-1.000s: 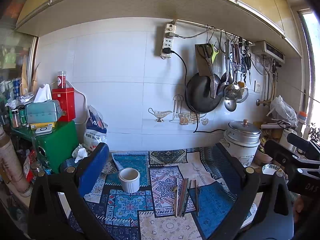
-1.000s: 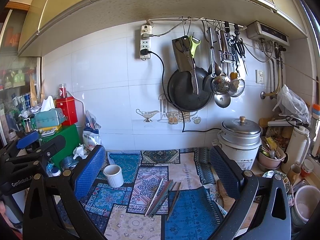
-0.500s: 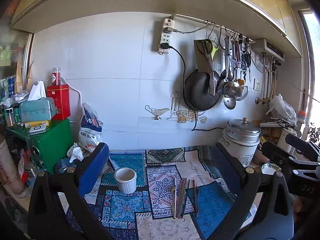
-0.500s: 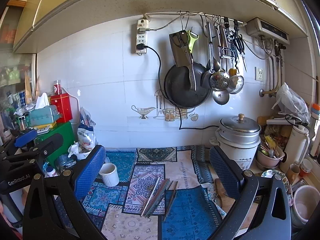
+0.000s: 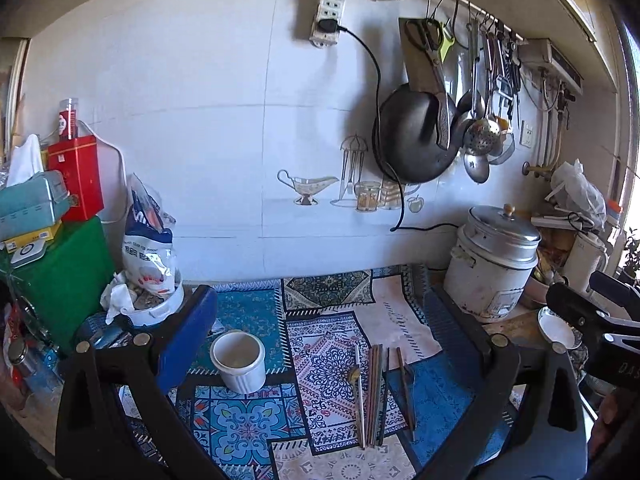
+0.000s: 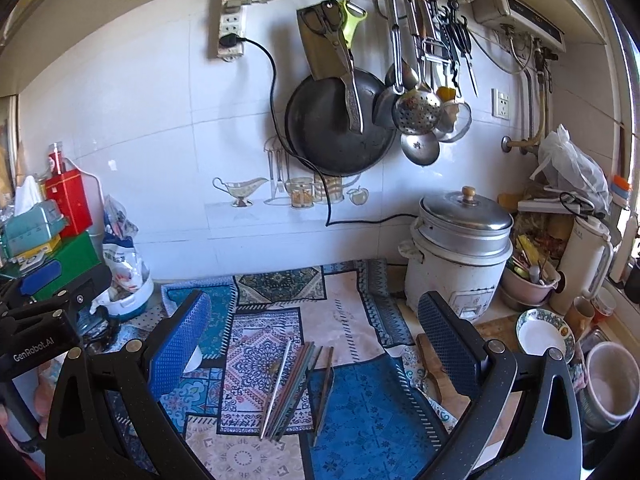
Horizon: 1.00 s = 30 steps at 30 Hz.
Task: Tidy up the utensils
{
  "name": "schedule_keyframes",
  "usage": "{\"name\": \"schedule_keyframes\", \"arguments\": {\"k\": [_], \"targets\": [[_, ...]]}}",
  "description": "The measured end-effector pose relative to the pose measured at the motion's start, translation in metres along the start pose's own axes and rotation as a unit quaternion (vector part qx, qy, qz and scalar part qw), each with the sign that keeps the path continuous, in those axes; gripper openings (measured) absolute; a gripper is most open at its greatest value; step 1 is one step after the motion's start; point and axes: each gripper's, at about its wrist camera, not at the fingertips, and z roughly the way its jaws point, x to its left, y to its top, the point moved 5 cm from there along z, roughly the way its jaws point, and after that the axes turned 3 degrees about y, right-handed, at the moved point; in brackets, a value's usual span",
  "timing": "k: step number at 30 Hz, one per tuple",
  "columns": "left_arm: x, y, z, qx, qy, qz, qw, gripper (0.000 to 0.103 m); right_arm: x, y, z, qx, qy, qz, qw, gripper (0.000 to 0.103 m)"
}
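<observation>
Chopsticks (image 5: 374, 394): a bundle of several sticks is lying flat on the patterned mat (image 5: 248, 420), side by side and pointing away from the cameras. One pale stick is at the left edge, and a darker one is lying a little apart on the right. Nothing is touching them.

Cup (image 5: 239, 361): a white ribbed cup is standing upright on the mat, to the left of the chopsticks and apart from them. It is looking empty. I am judging it as the place where the sticks should go.

Left gripper (image 5: 320, 320): it is hovering above the mat with its jaws wide apart and holding nothing. The cup is sitting near its left finger.

Right gripper (image 6: 316, 324): it is also spread wide and empty, hovering above the mat. The chopsticks (image 6: 296, 388) are lying between its two fingers in its view, lower down.

Step in hand: the approach, as I am judging it. No stick is lifted yet, so the sorting is only at its start.

Next move: one gripper is needing to come down over the bundle, line its fingers across the sticks, and close on one or a few. The sticks are thin and lying flat, so the fingertips must be reaching almost to the mat.

Around: a rice cooker (image 6: 460, 252) is standing at the right, and a pan (image 6: 336, 124) and ladles are hanging on the wall.
</observation>
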Motion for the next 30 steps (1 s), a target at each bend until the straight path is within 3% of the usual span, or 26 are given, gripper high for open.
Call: {"name": "schedule_keyframes", "arguments": {"k": [9, 15, 20, 22, 30], "targets": [[0.006, -0.041, 0.103, 0.104, -0.018, 0.035, 0.9938, 0.103, -0.02, -0.048, 0.09, 0.121, -0.068, 0.038, 0.99, 0.103], [0.001, -0.087, 0.16, 0.187, -0.031, 0.049, 0.9806, 0.103, -0.035, -0.099, 0.146, 0.215, -0.085, 0.065, 0.971, 0.101], [-0.01, -0.128, 0.203, 0.253, -0.035, 0.059, 0.9649, 0.103, -0.042, -0.138, 0.187, 0.288, -0.067, 0.08, 0.952, 0.097], [-0.015, -0.143, 0.216, 0.275, -0.033, 0.061, 0.9589, 0.1, -0.046, -0.149, 0.203, 0.311, -0.051, 0.085, 0.945, 0.087], [-0.039, -0.191, 0.264, 0.367, -0.032, 0.043, 0.9287, 0.066, -0.056, -0.178, 0.252, 0.394, 0.029, 0.068, 0.916, 0.062]]}}
